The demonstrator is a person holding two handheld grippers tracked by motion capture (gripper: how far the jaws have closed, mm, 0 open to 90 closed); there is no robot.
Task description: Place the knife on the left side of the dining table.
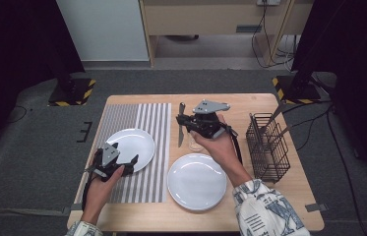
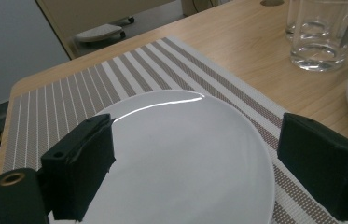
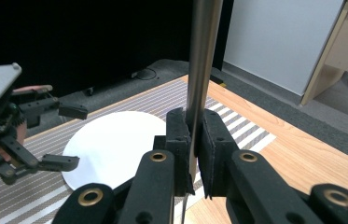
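While right claw (image 3: 192,154) clamps knife (image 1: 181,125) mid-desk, left claw (image 2: 199,158) gapes over plate (image 2: 181,154); thin handle may twist, drop onto glass (image 2: 318,35).

A silver table knife (image 1: 181,125) stands clamped in the right gripper (image 3: 194,140) above the tabletop (image 1: 250,105), beside the striped placemat (image 1: 144,118).

R gripper (image 1: 185,121) is up over the table (image 1: 250,105), clamped on a knife (image 1: 181,125), blade pointing toward the near edge. L gripper (image 1: 122,157) sits w/ jaws apart at the edge of a white plate (image 1: 134,142) on a striped mat (image 1: 146,187). 2nd plate (image 1: 197,182) lies near the front; wire basket (image 1: 268,147) at right.
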